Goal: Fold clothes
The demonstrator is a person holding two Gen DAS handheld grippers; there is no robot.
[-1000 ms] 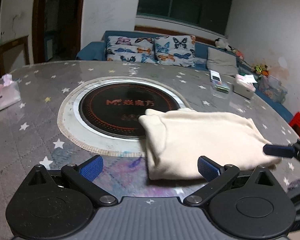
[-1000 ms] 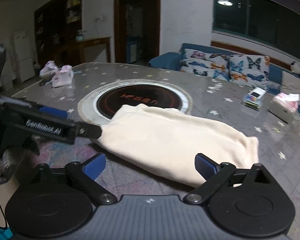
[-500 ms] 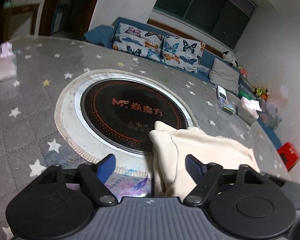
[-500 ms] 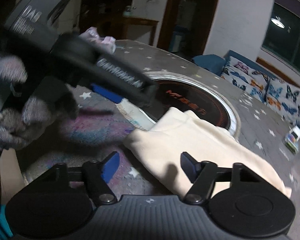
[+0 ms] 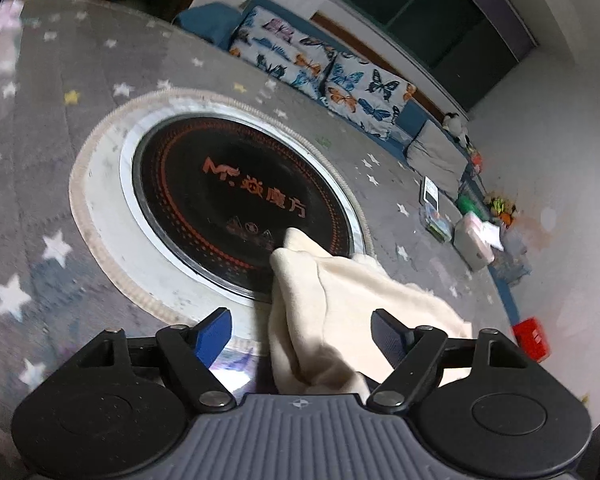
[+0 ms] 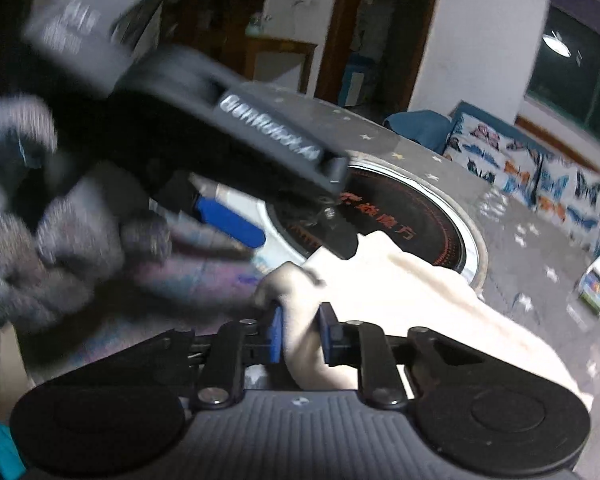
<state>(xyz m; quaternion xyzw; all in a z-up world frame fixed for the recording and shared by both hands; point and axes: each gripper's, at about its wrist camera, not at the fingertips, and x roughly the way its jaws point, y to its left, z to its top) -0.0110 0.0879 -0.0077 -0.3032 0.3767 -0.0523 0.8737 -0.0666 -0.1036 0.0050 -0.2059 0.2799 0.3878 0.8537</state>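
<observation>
The cream garment (image 5: pixel 364 304) lies on the table's star-printed cover (image 5: pixel 32 184), one corner overlapping the near edge of the round black cooktop (image 5: pixel 236 196) set in the middle. Its long axis runs away from the cooktop toward the right side of the table. The right gripper (image 6: pixel 300 330) has pinched the end of the cloth nearest the cooktop, its blue pads drawn close with a bunched fold between them. The left gripper (image 5: pixel 300 330) is spread wide, the same end of the garment sitting between its fingers but not clamped. The left tool crosses directly above the right one in the right wrist view, so both sit at that one end; the far end lies free. Judged from this, the coming move carries the pinched end along the long axis. Beyond the table stands a sofa with butterfly cushions (image 5: pixel 320 68), under dark windows.
</observation>
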